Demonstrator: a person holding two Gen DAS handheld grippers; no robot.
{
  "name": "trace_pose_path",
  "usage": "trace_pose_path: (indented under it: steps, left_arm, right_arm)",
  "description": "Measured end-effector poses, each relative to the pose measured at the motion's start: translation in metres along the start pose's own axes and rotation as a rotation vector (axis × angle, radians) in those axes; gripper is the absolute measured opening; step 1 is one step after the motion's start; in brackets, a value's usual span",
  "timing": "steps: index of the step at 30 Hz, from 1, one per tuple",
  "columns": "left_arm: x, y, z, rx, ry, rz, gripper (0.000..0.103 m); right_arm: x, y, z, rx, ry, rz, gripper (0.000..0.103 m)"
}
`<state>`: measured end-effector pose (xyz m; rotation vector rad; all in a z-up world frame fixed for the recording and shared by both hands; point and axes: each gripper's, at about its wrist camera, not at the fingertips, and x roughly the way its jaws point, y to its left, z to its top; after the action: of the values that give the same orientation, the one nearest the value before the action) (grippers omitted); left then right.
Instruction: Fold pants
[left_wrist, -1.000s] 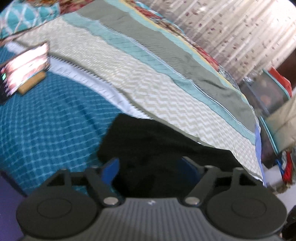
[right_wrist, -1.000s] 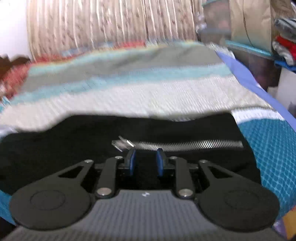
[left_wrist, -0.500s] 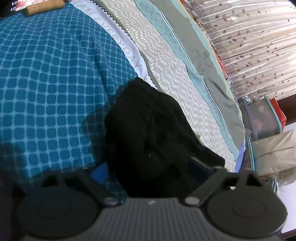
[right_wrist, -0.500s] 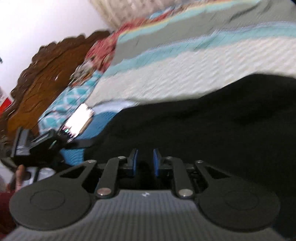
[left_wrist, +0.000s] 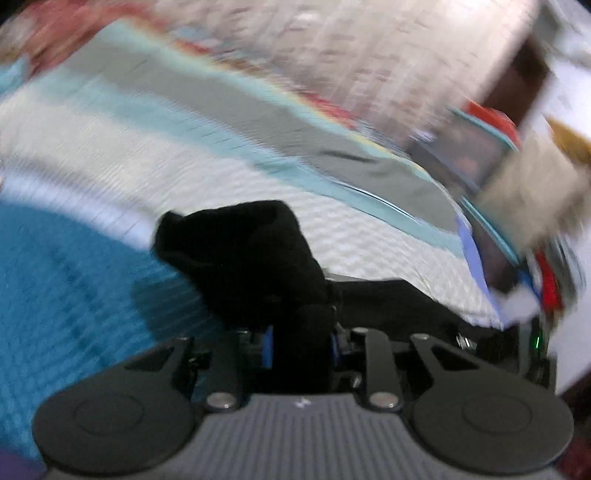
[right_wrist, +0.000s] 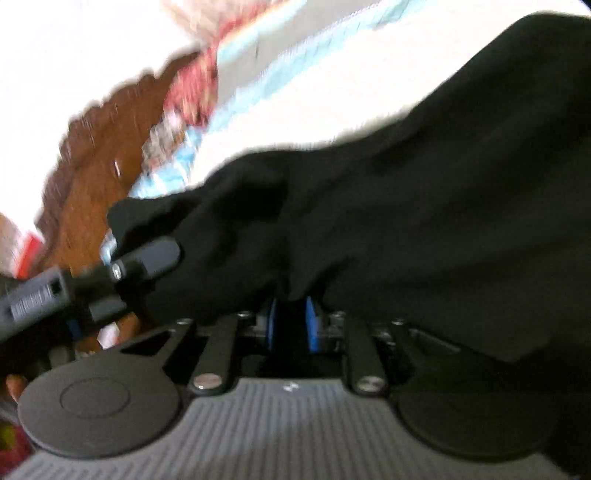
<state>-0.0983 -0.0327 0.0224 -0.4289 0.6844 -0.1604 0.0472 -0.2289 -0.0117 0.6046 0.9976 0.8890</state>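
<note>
The black pants (left_wrist: 251, 258) are bunched on the bed and rise out of my left gripper (left_wrist: 301, 347), which is shut on a fold of them. In the right wrist view the pants (right_wrist: 424, 206) fill most of the frame, and my right gripper (right_wrist: 291, 325) is shut on their black cloth. The left gripper (right_wrist: 122, 269) also shows at the left of the right wrist view, close beside the bunched end of the pants. Both views are motion-blurred.
The bed has a teal checked cover (left_wrist: 74, 295) and a striped grey, cream and teal quilt (left_wrist: 258, 122). A patterned curtain (left_wrist: 369, 55) and stacked boxes and bags (left_wrist: 517, 166) stand beyond the bed's far edge. A carved wooden headboard (right_wrist: 96, 155) is at the left.
My left gripper has shut on the pants, having been open around them, and lifted the bunched end. My right gripper stays shut on the cloth and has swung left toward the headboard.
</note>
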Motion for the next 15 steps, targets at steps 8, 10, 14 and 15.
trace_pose_path:
  steps: [8, 10, 14, 15]
  left_arm:
    - [0.064, -0.102, -0.020, 0.391, 0.149, -0.137, 0.027]
    - [0.087, -0.118, -0.037, 0.474, 0.240, -0.153, 0.033]
    - [0.093, -0.133, -0.053, 0.568, 0.264, -0.125, 0.056]
    - [0.086, -0.133, -0.050, 0.562, 0.258, -0.150, 0.062]
  right_arm:
    - [-0.105, -0.061, 0.002, 0.219, -0.295, -0.093, 0.021]
    - [-0.117, -0.073, -0.005, 0.264, -0.324, -0.122, 0.021]
    - [-0.131, -0.085, -0.014, 0.335, -0.382, -0.171, 0.031]
    - [-0.132, -0.084, -0.016, 0.343, -0.399, -0.164, 0.034]
